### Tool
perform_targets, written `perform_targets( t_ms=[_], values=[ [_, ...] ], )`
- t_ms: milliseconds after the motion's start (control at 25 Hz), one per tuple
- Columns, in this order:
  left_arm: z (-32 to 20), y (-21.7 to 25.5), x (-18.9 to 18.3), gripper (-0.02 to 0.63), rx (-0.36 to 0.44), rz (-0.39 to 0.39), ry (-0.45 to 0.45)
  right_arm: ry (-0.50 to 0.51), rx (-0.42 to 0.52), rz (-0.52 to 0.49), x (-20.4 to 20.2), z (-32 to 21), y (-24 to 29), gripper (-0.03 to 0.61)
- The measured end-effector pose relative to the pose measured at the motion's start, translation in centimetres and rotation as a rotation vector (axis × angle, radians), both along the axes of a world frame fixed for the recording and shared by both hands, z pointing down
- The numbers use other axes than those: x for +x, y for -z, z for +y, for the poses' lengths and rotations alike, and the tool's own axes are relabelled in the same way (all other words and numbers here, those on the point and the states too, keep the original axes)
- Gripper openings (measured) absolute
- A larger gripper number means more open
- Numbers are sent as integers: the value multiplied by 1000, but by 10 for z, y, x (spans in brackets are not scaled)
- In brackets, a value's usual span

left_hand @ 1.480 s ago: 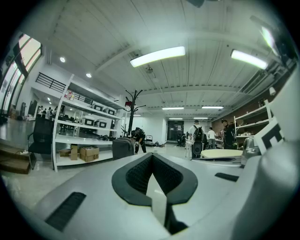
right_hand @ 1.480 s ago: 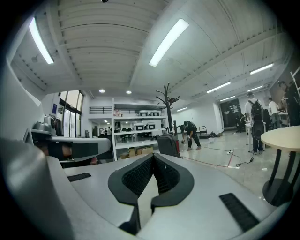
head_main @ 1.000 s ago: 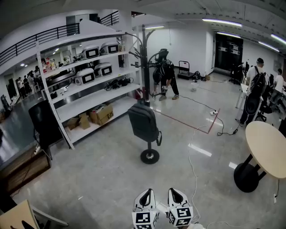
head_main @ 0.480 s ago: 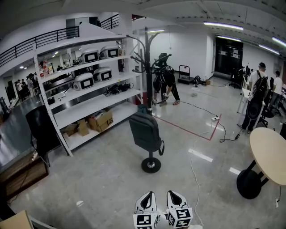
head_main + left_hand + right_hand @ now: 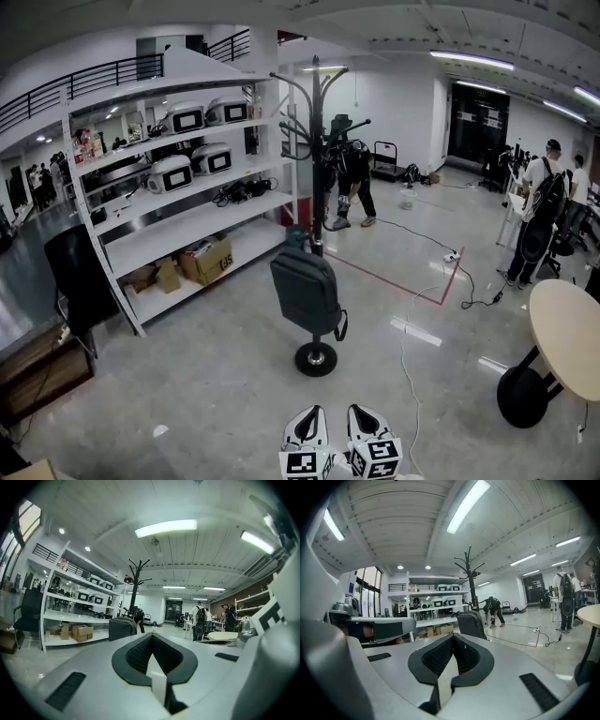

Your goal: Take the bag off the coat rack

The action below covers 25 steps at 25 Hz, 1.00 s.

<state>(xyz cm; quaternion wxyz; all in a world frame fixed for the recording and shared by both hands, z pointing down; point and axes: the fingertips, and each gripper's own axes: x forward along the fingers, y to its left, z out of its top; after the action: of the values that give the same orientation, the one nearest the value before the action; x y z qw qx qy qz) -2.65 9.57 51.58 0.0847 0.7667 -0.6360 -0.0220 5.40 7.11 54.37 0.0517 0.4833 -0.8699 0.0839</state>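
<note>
I carry my left gripper (image 5: pixel 307 417) and right gripper (image 5: pixel 365 415) side by side, both with jaws pressed together on nothing. The bag (image 5: pixel 306 292) hangs well ahead, low on the coat rack (image 5: pixel 317 159) pole, so I judge there's nothing to grasp yet.

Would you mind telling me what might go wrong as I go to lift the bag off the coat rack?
The coat rack stands on one round base, so tugging the bag sideways might tip it. A white cable trails right of that base and might trip you. The left tool and right tool are shut and would need opening first.
</note>
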Motion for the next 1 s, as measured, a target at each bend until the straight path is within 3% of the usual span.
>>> perform_targets(
  t_ms=[1000],
  values=[
    [-95, -17, -41, -14, -26, 14, -28, -67, -13, 9, -30, -99, -2, 11]
  ],
)
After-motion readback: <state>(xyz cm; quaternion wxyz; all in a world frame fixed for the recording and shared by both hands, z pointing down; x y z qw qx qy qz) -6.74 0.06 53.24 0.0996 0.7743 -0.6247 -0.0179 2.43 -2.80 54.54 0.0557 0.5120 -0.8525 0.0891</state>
